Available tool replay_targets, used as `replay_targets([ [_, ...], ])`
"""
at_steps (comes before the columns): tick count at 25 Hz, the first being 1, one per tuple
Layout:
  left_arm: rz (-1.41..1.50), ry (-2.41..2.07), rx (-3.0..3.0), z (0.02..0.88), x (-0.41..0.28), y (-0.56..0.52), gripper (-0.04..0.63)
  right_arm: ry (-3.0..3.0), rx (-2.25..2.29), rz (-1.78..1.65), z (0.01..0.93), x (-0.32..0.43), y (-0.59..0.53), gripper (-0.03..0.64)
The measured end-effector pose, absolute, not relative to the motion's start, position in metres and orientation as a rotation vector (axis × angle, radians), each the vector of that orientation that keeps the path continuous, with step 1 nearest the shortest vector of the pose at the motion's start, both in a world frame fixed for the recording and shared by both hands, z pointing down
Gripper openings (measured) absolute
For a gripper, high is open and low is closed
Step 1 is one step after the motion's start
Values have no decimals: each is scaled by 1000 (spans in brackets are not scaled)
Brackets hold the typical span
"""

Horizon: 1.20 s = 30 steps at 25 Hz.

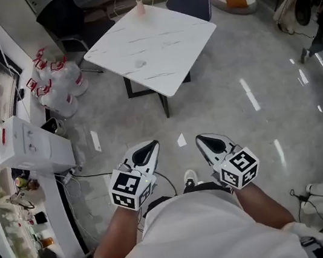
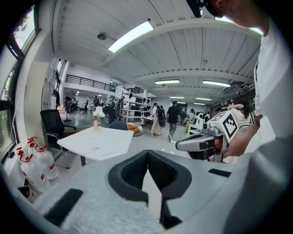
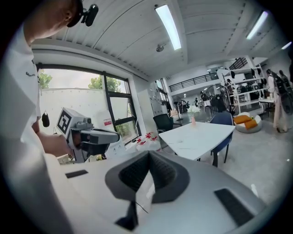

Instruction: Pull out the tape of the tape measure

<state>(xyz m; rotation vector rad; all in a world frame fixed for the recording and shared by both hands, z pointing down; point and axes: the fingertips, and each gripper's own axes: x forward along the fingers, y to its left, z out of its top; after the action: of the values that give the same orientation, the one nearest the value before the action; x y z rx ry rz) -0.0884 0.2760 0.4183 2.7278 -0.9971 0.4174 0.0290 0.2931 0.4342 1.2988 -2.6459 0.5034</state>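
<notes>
No tape measure shows in any view. In the head view my left gripper and right gripper are held side by side close in front of the person's body, above the floor, pointing toward a white marble-look table. Both are shut, jaws meeting with nothing between them. In the left gripper view the left gripper is closed and the right gripper hangs at the right. The right gripper view shows its own right gripper closed and the left gripper at the left.
A pink vase with white flowers stands at the table's far edge, with a dark chair behind it. White bags with red print and a white box sit along the left wall. Cables lie on the floor.
</notes>
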Motion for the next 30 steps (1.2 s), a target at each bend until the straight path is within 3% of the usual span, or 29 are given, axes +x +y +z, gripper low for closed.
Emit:
replay_targets([
  [13, 488, -1104, 2670, 423, -39, 227, 9, -2706, 1181, 578, 449, 81, 232, 5],
  [30, 488, -1050, 2660, 444, -24, 168, 9, -2669, 1163, 638, 472, 84, 186, 6],
])
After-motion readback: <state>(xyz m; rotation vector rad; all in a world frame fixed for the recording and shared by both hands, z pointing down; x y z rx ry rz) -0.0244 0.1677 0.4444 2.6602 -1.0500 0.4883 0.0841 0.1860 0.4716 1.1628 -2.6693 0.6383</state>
